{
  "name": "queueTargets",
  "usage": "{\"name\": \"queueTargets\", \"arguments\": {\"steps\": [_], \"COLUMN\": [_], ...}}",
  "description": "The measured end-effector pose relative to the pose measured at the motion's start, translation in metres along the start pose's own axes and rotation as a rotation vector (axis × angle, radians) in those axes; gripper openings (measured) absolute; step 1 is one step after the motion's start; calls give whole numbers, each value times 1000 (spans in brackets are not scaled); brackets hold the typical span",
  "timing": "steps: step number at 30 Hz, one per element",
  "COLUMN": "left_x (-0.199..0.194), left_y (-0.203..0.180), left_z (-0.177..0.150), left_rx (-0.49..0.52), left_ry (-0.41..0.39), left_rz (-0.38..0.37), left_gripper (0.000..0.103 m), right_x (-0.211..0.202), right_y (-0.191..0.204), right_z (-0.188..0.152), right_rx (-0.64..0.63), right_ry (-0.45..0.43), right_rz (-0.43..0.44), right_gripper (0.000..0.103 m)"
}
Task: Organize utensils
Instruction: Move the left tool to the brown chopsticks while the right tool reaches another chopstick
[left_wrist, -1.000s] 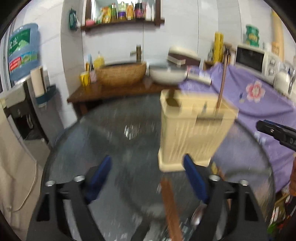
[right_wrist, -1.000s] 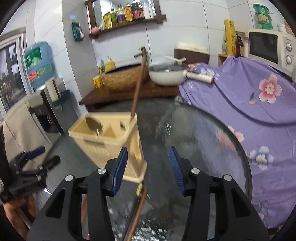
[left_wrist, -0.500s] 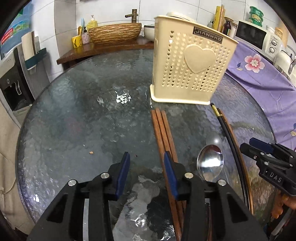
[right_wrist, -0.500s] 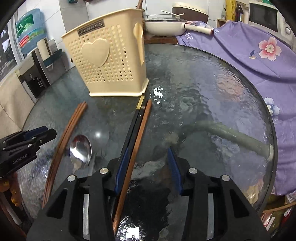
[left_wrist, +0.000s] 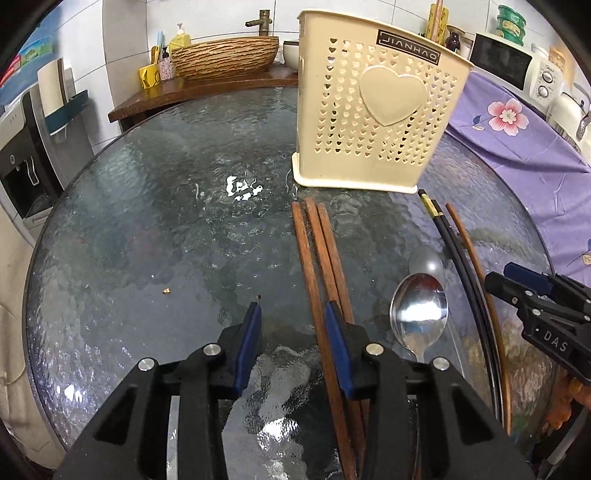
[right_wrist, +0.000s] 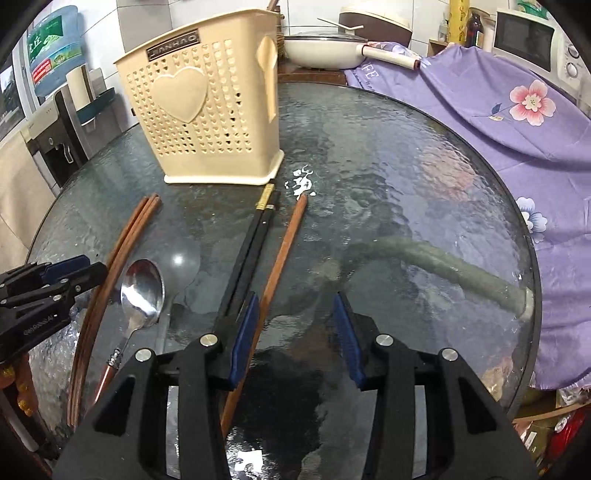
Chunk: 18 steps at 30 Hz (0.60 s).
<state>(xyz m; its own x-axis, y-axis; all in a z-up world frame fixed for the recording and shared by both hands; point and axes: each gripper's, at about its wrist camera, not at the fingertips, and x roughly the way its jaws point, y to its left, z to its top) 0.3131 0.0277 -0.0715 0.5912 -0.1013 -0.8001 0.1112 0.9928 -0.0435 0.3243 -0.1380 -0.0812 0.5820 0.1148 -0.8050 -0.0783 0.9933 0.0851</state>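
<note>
Two hand-held grippers are hovering low over a round, rippled glass table (left_wrist: 129, 229), each aiming at utensils that are lying flat in front of a cream perforated plastic utensil holder with a raised heart (left_wrist: 373, 110). That holder is standing upright at the far side, and one wooden stick is already poking up out of it, which suggests the sorting is under way.

Near the left gripper (left_wrist: 291, 339), three reddish-brown wooden chopsticks (left_wrist: 317, 251) are lying side by side, pointing at the holder's base. Its jaws have just been closing and are now sitting partly apart with only bare glass between them; the chopsticks are passing beside and under the right-hand finger, so nothing is clamped yet.

The right gripper (right_wrist: 295, 336) is likewise standing partly apart and empty. A single brown wooden chopstick (right_wrist: 284, 251) is running just beside its left finger, with a pair of black chopsticks with gold bands (right_wrist: 255, 236) further left.

Between the two groups, a shiny steel spoon with a reddish handle (right_wrist: 142, 291) is resting bowl-up. Everything loose is probably laid parallel so it can be pinched across its width.
</note>
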Motion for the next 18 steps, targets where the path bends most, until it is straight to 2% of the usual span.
{"name": "queueTargets", "arguments": {"steps": [4, 8, 18], "left_x": [4, 10, 36], "left_y": [-3, -1, -1], "left_z": [6, 14, 47], "left_rx": [-5, 3, 19], "left_ry": [9, 13, 36], "left_rz": [-3, 26, 70], "left_gripper": [36, 36, 33], "right_x": [7, 16, 46], "right_y": [7, 9, 7], "right_z": [7, 17, 55], "right_rx": [-5, -9, 14], "right_ry": [16, 22, 38], "right_rz": [3, -28, -62], "right_gripper": [41, 35, 27]}}
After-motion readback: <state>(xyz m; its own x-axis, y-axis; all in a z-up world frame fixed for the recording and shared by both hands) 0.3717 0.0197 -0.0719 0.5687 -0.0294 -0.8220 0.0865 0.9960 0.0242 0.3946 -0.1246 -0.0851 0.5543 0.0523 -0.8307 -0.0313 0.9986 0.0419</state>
